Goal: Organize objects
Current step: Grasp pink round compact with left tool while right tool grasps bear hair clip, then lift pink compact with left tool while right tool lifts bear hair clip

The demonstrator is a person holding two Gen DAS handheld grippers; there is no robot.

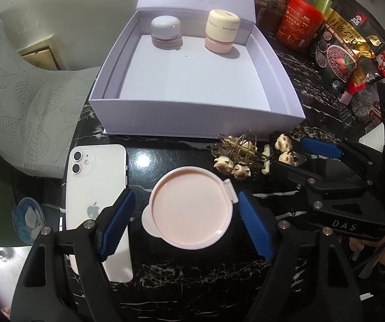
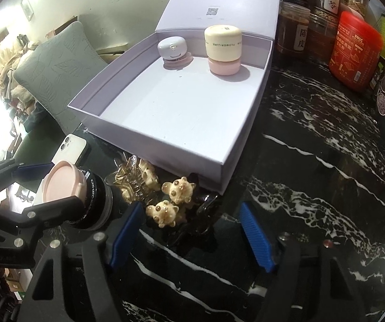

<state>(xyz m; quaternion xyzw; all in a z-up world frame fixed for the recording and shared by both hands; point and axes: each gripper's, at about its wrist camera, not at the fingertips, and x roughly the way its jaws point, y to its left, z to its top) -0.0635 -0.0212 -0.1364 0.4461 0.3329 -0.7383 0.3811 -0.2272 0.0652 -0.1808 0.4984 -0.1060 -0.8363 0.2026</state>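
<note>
Two jars [image 1: 195,33] stand at the box's [image 1: 192,112] far wall. Left tongs [image 1: 185,224] straddle the pink compact [image 1: 191,212], pads apart from it; right tongs [image 2: 191,237], half-open and empty, partly hide cat-faced clips [image 2: 171,201].

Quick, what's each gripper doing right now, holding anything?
Left gripper: open, jaws either side of the pink compact, not pressing on it.
Right gripper: open, empty, just right of the bear-shaped hair clips.

I log: round pink plastic compact [image 1: 191,210] between my left gripper [image 1: 187,224] blue pads, untouched; white smartphone [image 1: 96,187] left; open lavender cardboard box [image 1: 195,115] behind.
</note>
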